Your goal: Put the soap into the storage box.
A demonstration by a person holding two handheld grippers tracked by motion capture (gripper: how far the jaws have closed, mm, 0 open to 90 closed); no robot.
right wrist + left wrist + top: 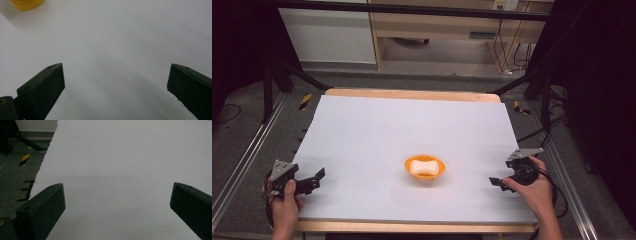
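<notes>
Bowl (425,169): orange, low centre of the high view, a little right of the middle, standing on the white sheet; also a yellow-orange edge at the upper left corner of the right gripper view (27,4).
Contents: a pale, white lump (422,167) lying inside the bowl; kind not clear.
Left gripper (310,182): lower left of the high view, at the sheet's left edge, held by the left hand (284,205); well apart from the bowl.
Left jaws: spread wide in the left gripper view, released, with bare sheet between them.
Right gripper (499,182): lower right of the high view, held by the right hand (537,192), pointing toward the bowl but apart from it.
Right jaws: spread wide in the right gripper view, released, gripping nothing.
Table (412,94): wooden rim at the top and bottom edges of the white sheet (412,130).
Floor (12,177): grey, left side of the left gripper view, with a yellow-and-black striped marker (25,160).
</notes>
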